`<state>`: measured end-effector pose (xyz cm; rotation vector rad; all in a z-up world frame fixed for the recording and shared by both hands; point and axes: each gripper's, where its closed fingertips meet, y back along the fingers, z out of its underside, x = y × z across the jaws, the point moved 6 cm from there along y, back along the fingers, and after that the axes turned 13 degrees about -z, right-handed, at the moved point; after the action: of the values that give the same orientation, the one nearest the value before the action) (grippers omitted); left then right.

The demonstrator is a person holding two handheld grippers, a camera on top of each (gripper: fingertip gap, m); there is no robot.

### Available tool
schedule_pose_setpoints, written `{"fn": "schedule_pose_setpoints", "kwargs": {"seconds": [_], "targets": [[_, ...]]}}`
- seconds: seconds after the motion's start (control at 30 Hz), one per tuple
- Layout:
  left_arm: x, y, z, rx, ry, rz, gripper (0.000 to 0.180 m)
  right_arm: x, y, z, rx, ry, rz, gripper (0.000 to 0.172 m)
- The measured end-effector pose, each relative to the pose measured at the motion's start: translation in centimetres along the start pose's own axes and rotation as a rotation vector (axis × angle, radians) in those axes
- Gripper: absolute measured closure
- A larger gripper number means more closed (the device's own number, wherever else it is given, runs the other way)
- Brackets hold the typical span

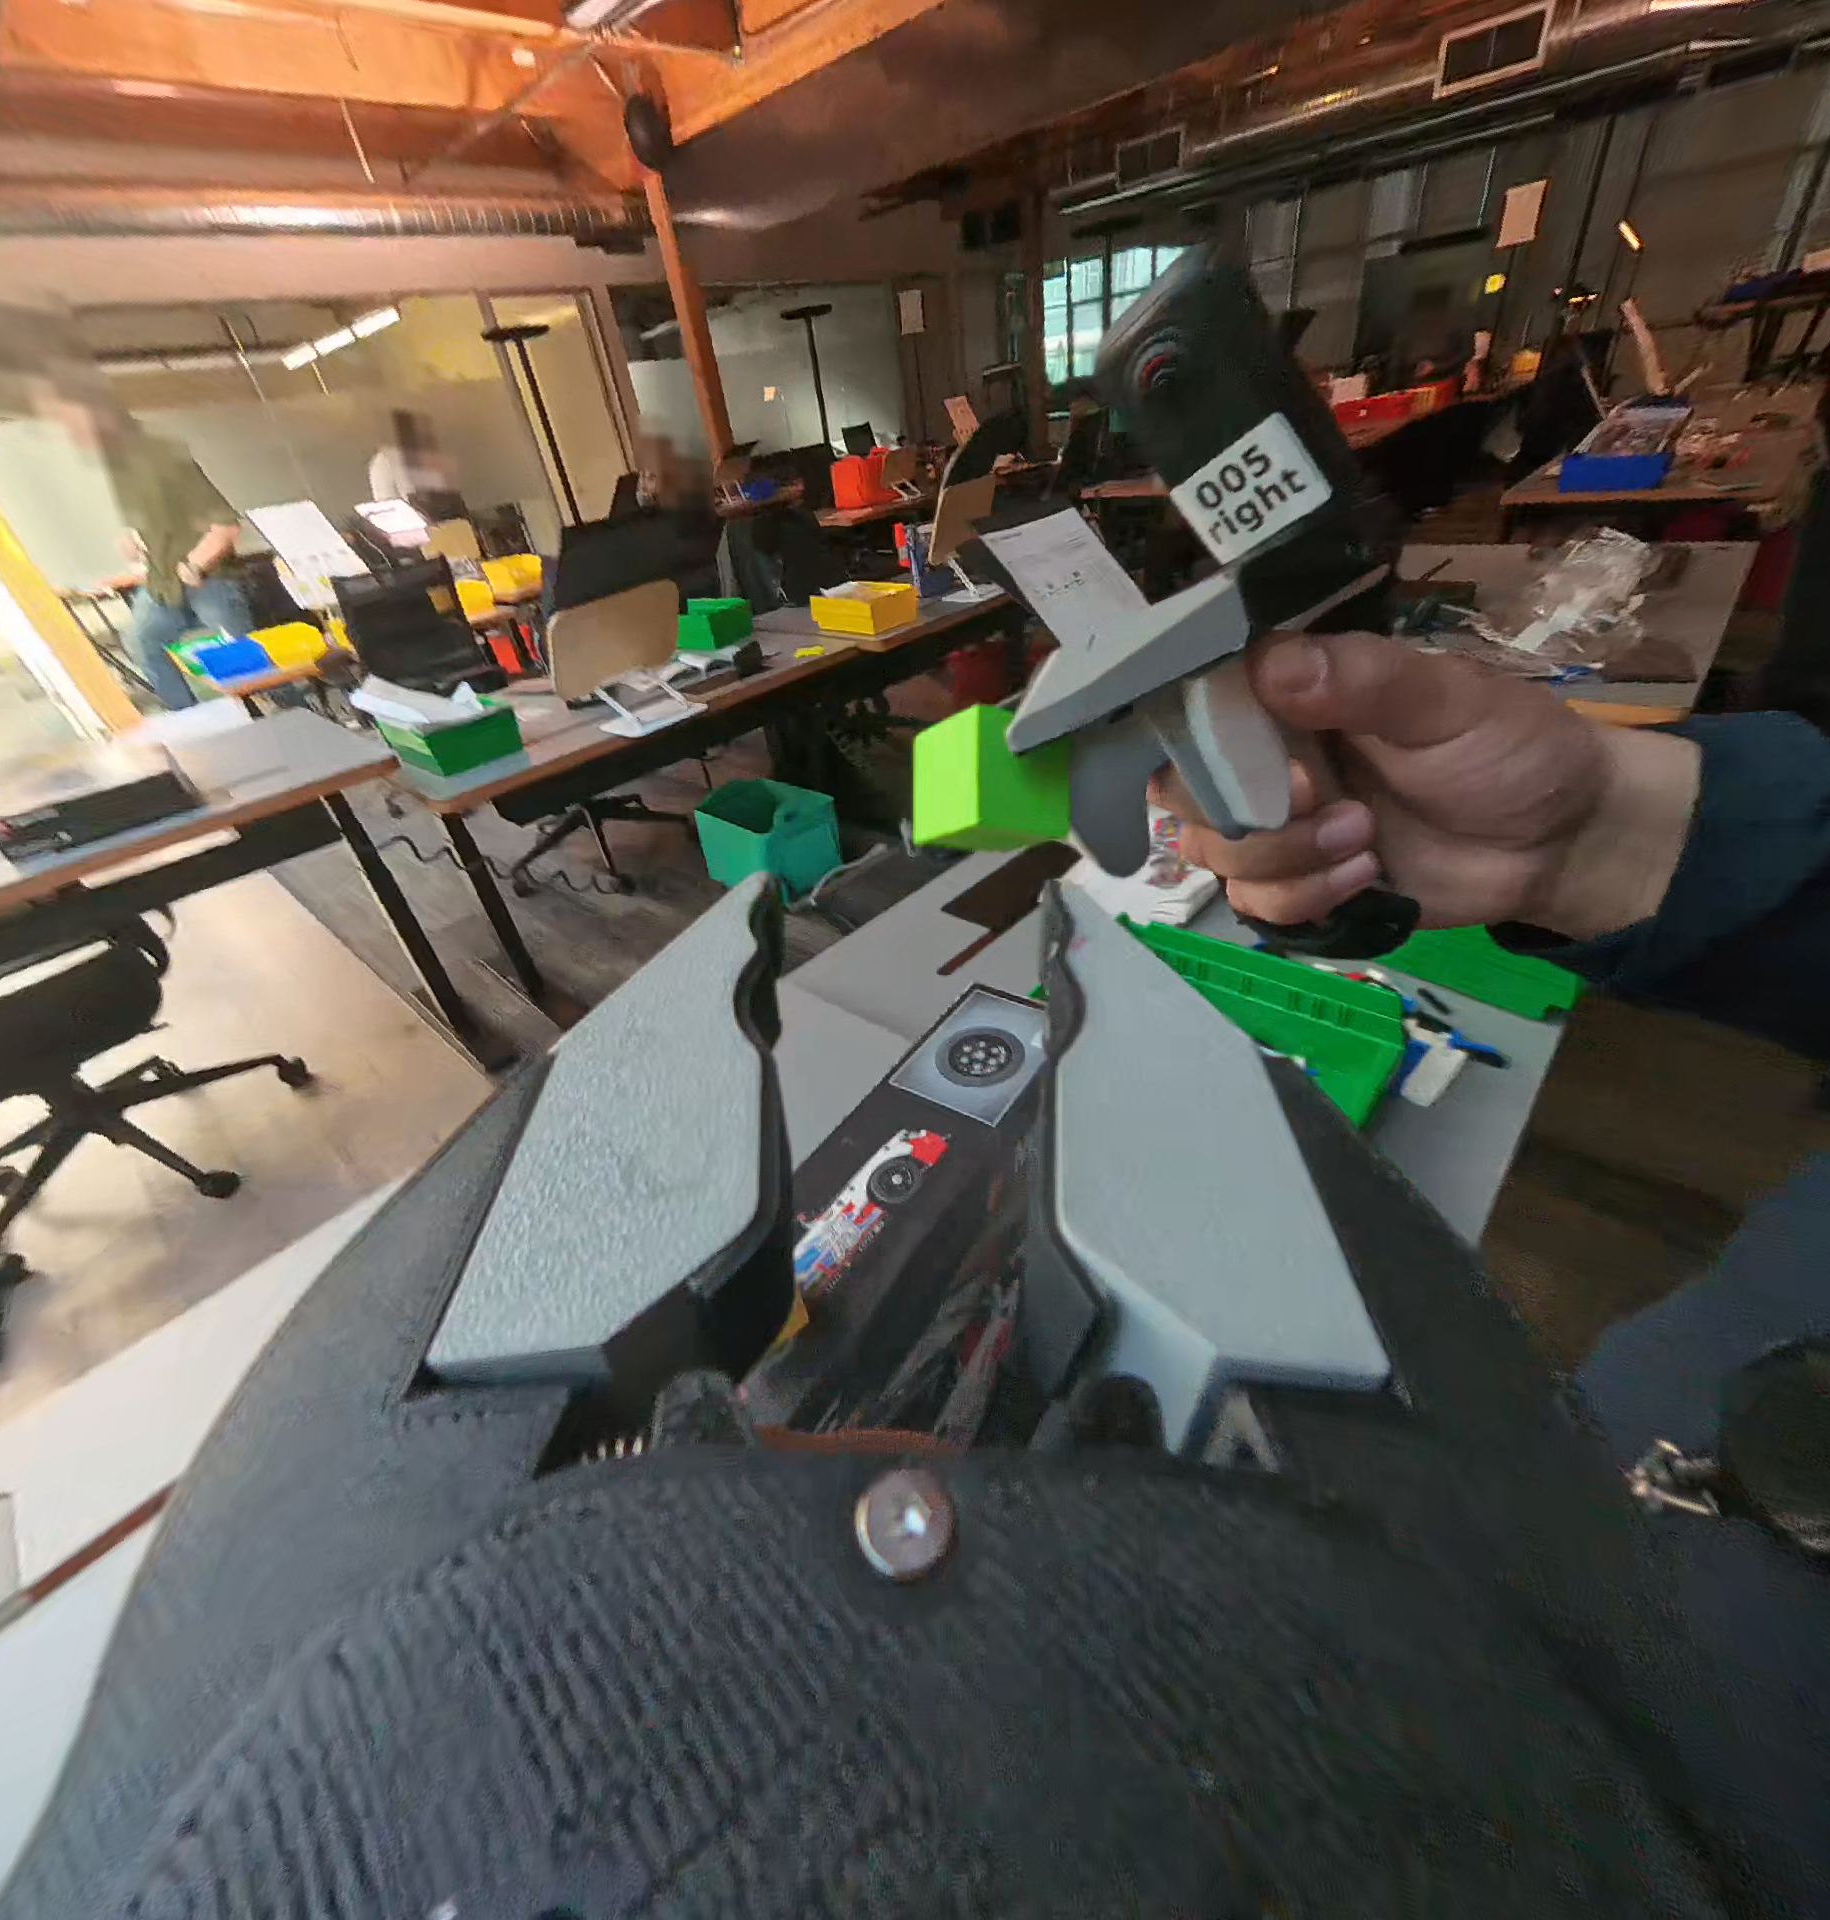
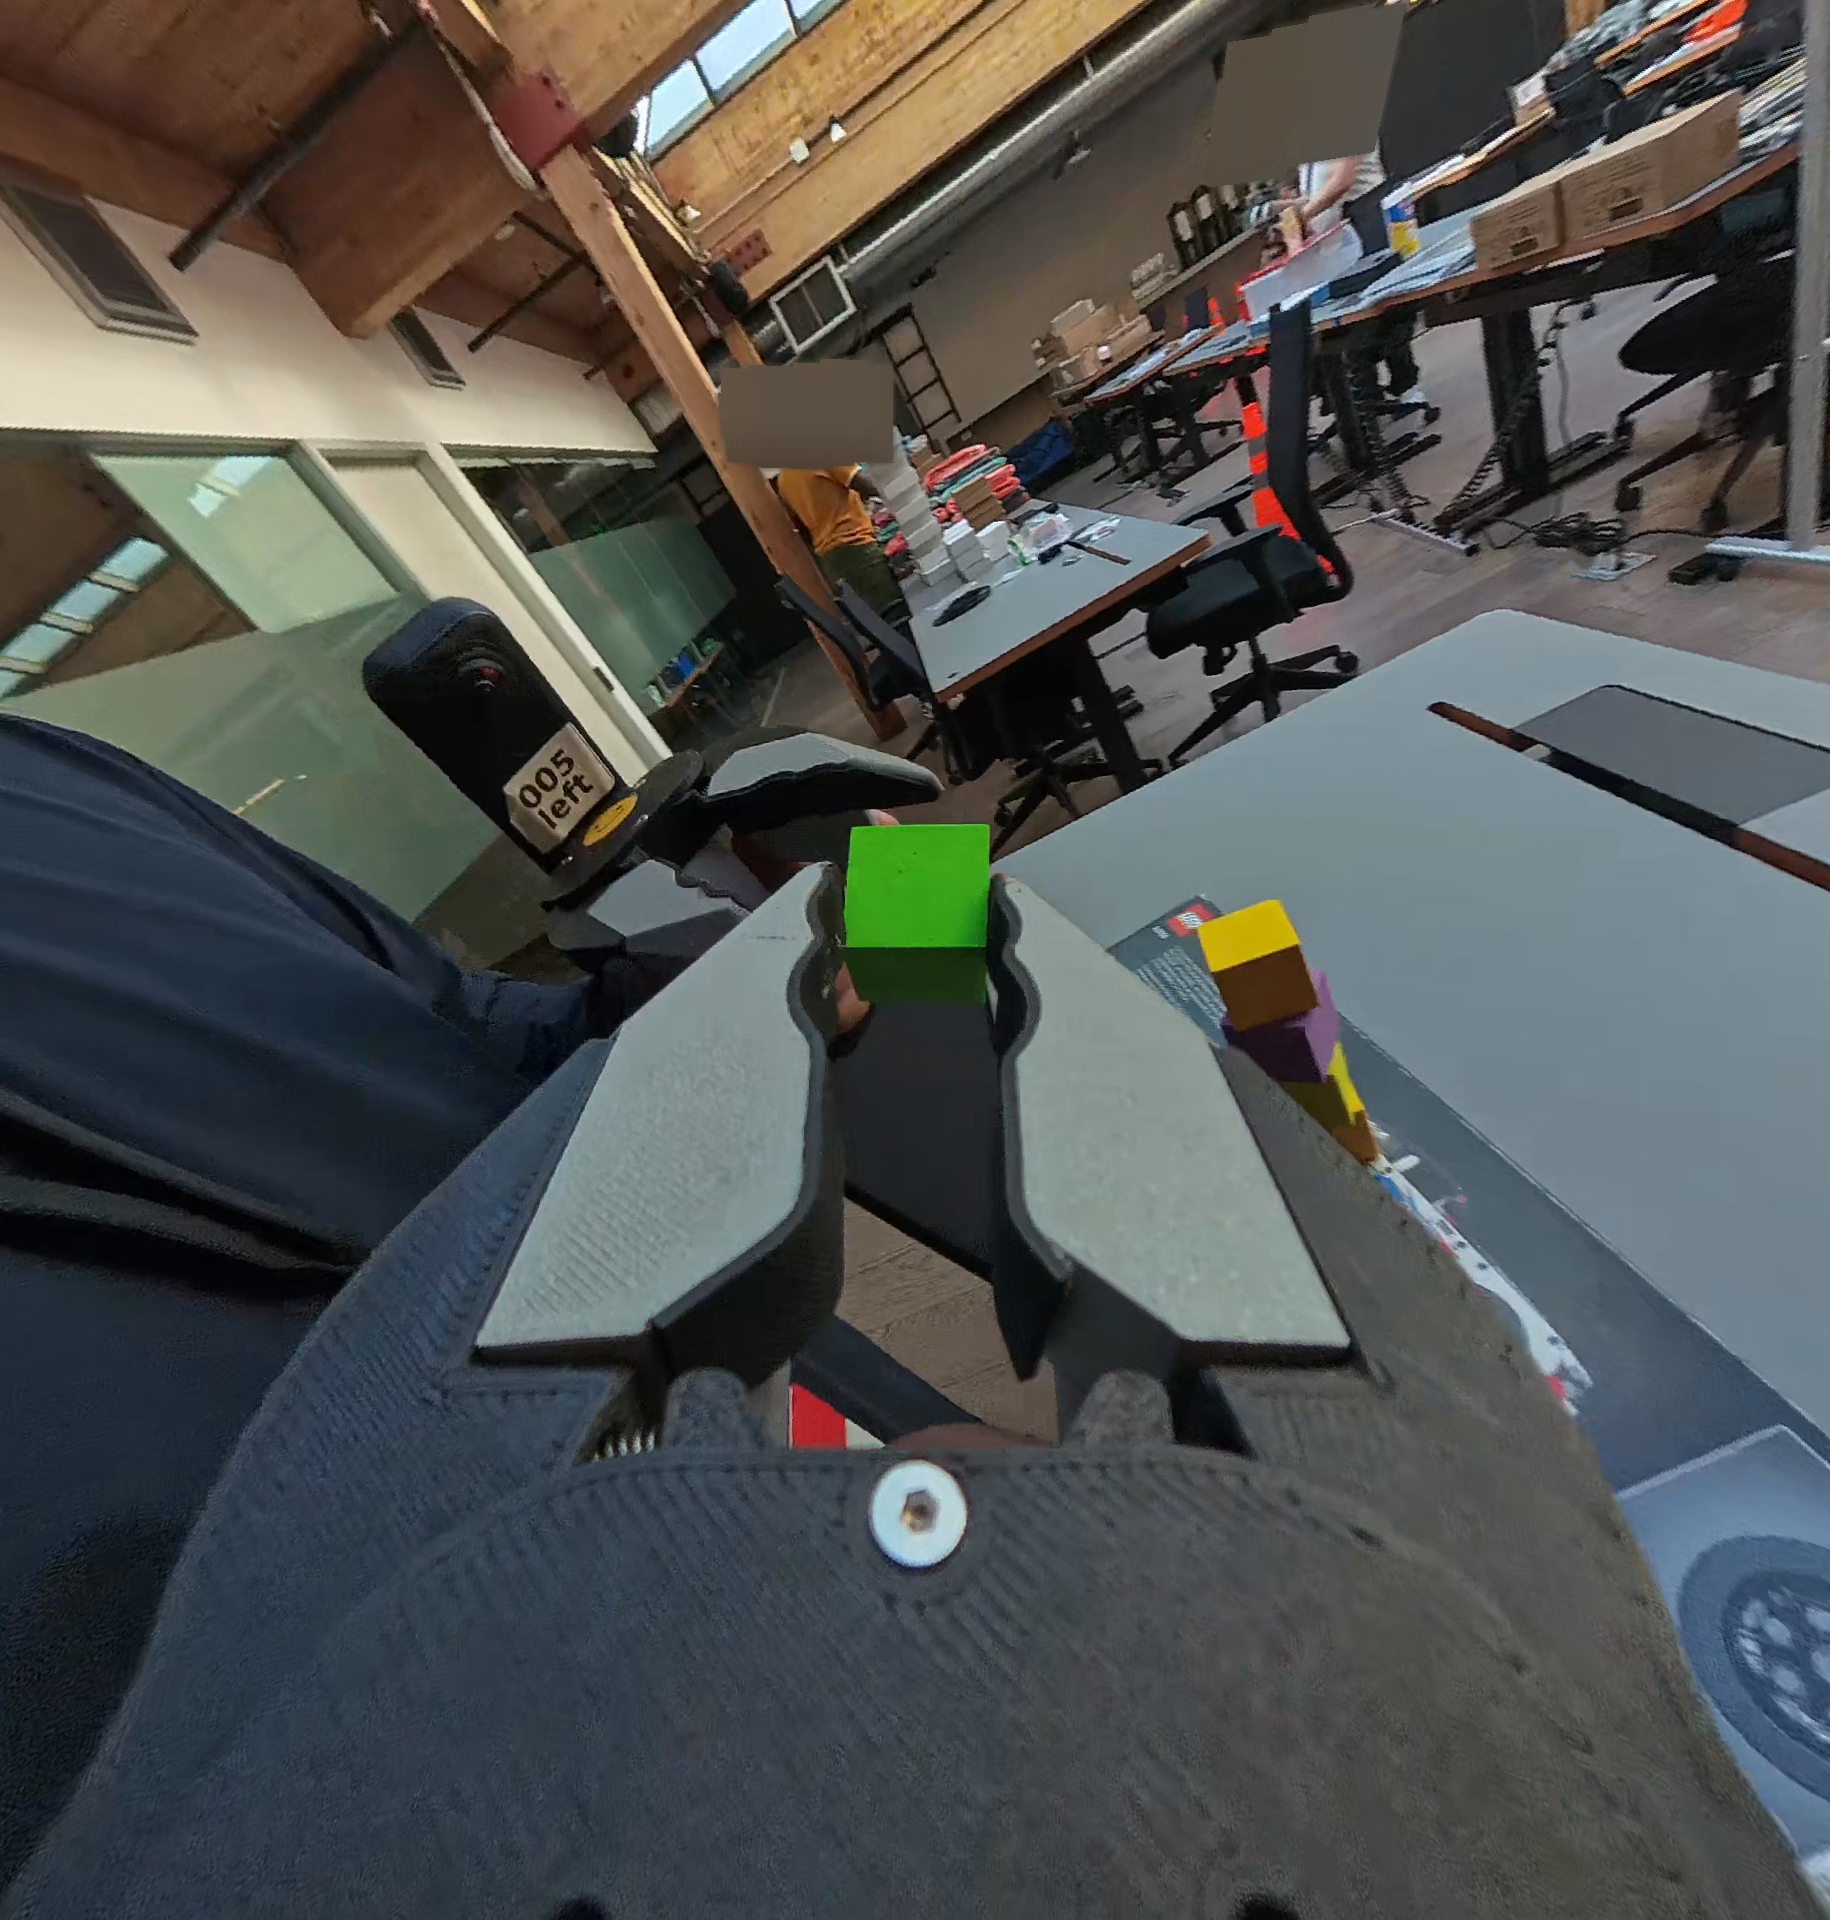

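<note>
The right tongs (image 2: 917,935) pinch a bright green wooden cube (image 2: 917,888) at centre frame, both pads pressed to its sides. The left tongs (image 1: 906,966) stand spread with nothing between them, low centre in the left wrist view, above a dark printed carton (image 1: 890,1174) on the grey counter (image 1: 869,966). Only the right wrist view shows the leaning stack of yellow, brown and purple blocks (image 2: 1280,1008), right of centre. Each camera housing carries a white label (image 1: 1249,488). The counter's far right lies open.
</note>
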<state>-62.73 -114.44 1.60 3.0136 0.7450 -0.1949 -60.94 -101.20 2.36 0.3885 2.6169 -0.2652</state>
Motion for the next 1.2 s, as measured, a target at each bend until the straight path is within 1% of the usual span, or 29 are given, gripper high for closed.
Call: {"fn": "schedule_pose_setpoints", "kwargs": {"seconds": [0.07, 0.13, 0.23, 0.33, 0.4, 0.47, 0.57, 0.63, 0.7, 0.93, 1.2], "targets": [[-1.0, 0.4, 0.6, -0.047, 0.046, 0.014, 0.13, 0.3, 0.7, 0.0, -0.003, 0.024, 0.048, 0.147], [-1.8, 1.0, 1.3, -0.067, 0.057, 0.002, 0.131, 0.7, 1.2, 0.2, -0.021, 0.027, 0.08, 0.147], [-2.6, 1.5, 2.7, -0.128, 0.033, -0.009, 0.131, 1.4, 1.5, 0.5, -0.066, 0.055, 0.133, 0.147], [-3.0, 2.0, 4.0, -0.204, -0.02, 0.029, 0.127, 2.1, 1.6, 0.4, -0.134, 0.109, 0.167, 0.147], [-3.3, 2.6, 4.5, -0.215, -0.061, 0.059, 0.128, 2.4, 1.3, 0.2, -0.195, 0.153, 0.185, 0.147], [-3.8, 2.8, 5.2, -0.256, -0.079, 0.081, 0.128, 2.8, 0.8, 0.3, -0.276, 0.205, 0.204, 0.147], [-4.7, 2.6, 6.2, -0.317, -0.098, 0.05, 0.126, 3.7, -0.4, 0.6, -0.39, 0.268, 0.226, 0.147], [-5.0, 2.2, 6.9, -0.341, -0.092, 0.033, 0.128, 4.5, -1.3, 0.6, -0.438, 0.306, 0.253, 0.147], [-5.1, 1.9, 7.5, -0.362, -0.078, 0.017, 0.129, 5.2, -2.3, 0.6, -0.473, 0.3, 0.247, 0.147], [-4.8, 1.6, 8.9, -0.391, -0.05, 0.005, 0.135, 8.2, -5.1, 0.8, -0.51, 0.259, 0.223, 0.147], [-4.4, 1.8, 9.9, -0.409, -0.033, 0.016, 0.136, 9.3, -6.2, 1.0, -0.562, 0.255, 0.224, 0.147]]}}
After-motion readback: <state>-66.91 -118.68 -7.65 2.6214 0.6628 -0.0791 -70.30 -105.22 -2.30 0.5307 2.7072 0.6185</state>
